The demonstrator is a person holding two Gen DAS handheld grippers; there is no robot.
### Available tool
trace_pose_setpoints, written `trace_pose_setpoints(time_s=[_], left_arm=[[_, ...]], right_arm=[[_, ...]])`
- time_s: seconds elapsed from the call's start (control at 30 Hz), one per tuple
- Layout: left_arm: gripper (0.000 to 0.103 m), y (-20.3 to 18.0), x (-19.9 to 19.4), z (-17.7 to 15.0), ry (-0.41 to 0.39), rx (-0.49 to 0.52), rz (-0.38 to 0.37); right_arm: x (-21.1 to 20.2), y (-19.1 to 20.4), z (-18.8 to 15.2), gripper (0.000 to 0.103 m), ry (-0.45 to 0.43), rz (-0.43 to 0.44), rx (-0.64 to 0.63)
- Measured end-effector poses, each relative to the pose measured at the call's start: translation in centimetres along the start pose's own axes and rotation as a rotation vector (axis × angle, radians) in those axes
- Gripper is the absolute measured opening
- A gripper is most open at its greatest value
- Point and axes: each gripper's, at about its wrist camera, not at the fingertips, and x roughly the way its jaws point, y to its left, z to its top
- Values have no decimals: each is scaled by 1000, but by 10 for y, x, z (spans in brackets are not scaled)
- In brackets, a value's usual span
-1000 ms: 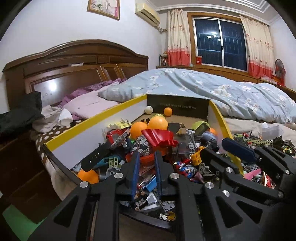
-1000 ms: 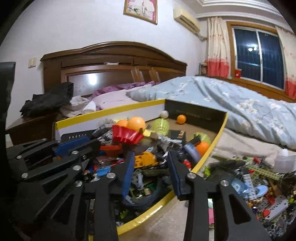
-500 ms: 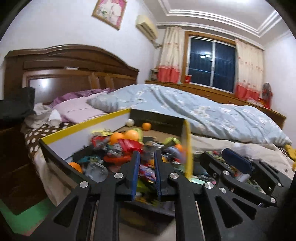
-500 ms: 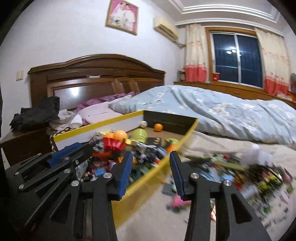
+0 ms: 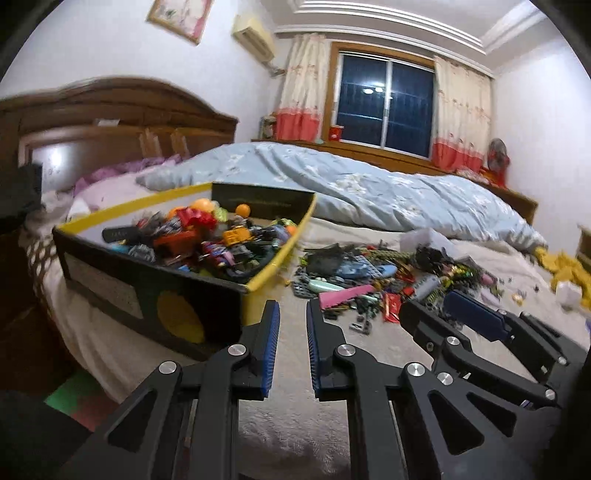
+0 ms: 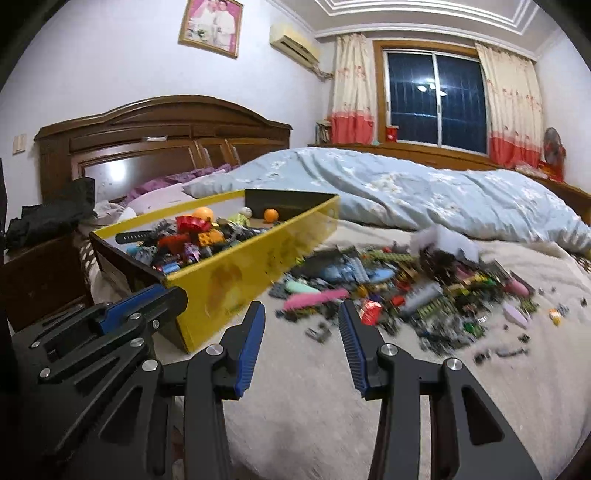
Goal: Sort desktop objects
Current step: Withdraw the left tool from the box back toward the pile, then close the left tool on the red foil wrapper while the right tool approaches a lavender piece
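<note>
Motion blur smears the loose toy pile point(image 6: 406, 291) beyond identifying pieces.

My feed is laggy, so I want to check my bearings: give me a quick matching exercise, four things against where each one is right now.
Things:
1. orange ball
2. pink stick
3. blue quilt
4. framed picture

Places:
A. on the wall above the headboard
B. in the loose pile on the bedsheet
C. bunched along the far side of the bed
D. inside the yellow box, near its far end

Pairs: 1-D, 2-B, 3-C, 4-A
</note>
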Motion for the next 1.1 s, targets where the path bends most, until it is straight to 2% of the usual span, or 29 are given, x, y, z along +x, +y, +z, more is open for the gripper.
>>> trace_pose_setpoints(time_s=[0.17,0.27,0.43,0.6,0.73,0.9,1.0,1.1], left_arm=[[14,-21,7,-11,13,103,-14],[14,-33,18,-22,60,121,-28],[13,-53,31,-42,142,140,-73],[11,-74,23,-44,104,180,-116],[11,-89,20,-44,84,204,-168],[11,-106,26,-42,60,142,-214],[11,-121,39,-38,90,106,-249],[11,-137,50,-32,112,118,-273]], right_arm=[[-1,-16,-17,42,27,-13,-34],[1,-25,-28,42,42,-24,-26],[3,-46,-53,42,131,-67,6],[-12,-58,-58,42,96,-105,0],[-25,-68,-58,42,61,-168,-5],[-30,-94,-56,44,41,-219,61],[-23,-120,-53,45,70,-238,151],[-15,-143,-50,45,101,-254,218]])
